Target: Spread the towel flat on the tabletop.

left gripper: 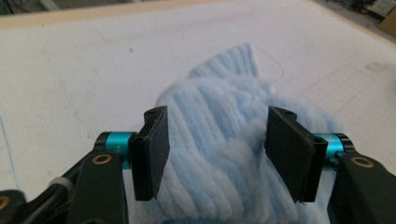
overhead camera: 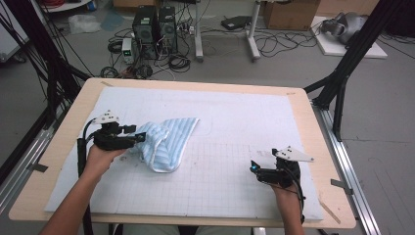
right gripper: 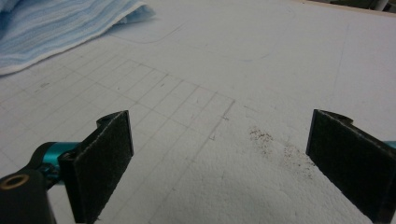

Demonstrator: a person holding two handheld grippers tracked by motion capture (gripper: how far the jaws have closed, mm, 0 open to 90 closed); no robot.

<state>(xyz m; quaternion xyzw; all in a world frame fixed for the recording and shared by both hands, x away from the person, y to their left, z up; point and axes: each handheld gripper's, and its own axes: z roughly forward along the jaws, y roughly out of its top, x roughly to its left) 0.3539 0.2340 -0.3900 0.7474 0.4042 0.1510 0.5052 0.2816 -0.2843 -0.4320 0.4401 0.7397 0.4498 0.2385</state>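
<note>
**Ana:** Two grippers, and nearest the bottom edge of the high view the right gripper [overhead camera: 255, 168] sits at lower right, jaws spread wide over the bare white mat [overhead camera: 235, 117], nothing between them. Its own view says the same: gridded mat between the two black pads [right gripper: 100, 161].

**Ben:** And the left gripper [overhead camera: 139, 137]?

**Ana:** Left of centre in the high view, tips at the near end of the striped blue towel [overhead camera: 166, 142]. In the left gripper view the jaws stand apart with the fluffy bunched cloth [left gripper: 224, 154] rising between them; the pads [left gripper: 154, 149] flank it, but I can't see them pinching it. I'd call that open around the towel, not a grip.

**Ben:** How will it handle?

**Ana:** Light, soft and limp, I'd judge. Terry pile, so it shouldn't slip from the pads, and there's nothing to break. It will sag and drag wherever it isn't lifted.

**Ben:** Where to take hold?

**Ana:** A thick fold gives plenty of bite but hides the layers. For spreading or folding, I'd go for an edge or corner, such as the one farther up, toward the mat's centre [overhead camera: 195, 120].

**Ben:** Beyond that?

**Ana:** Mat, then the wooden table [overhead camera: 195, 84] rim at the top.
</note>
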